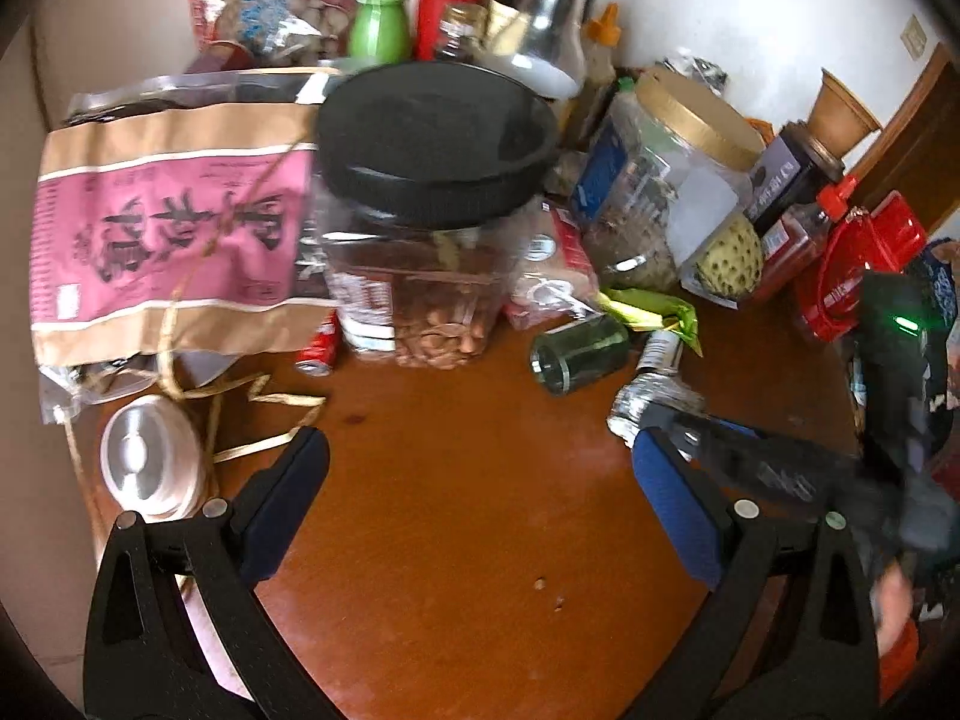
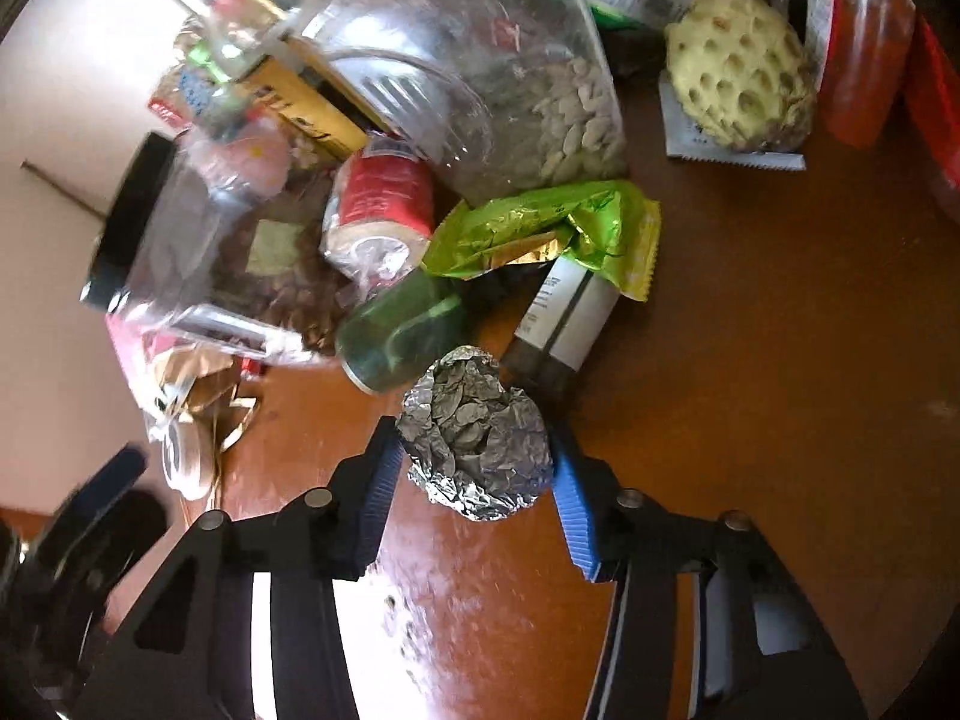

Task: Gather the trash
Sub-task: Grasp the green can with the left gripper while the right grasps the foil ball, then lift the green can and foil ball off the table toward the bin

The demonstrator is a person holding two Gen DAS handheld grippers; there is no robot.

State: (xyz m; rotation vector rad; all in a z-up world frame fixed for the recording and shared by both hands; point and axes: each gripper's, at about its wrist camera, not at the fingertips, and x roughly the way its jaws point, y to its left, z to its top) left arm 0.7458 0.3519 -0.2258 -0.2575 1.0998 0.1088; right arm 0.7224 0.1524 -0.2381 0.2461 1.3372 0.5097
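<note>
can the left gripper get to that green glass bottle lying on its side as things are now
Probably yes. The left gripper is open over bare table, and the green glass bottle lies ahead with nothing between. The right gripper, with the foil ball between its jaws, sits just beside that path and could crowd it.
</note>
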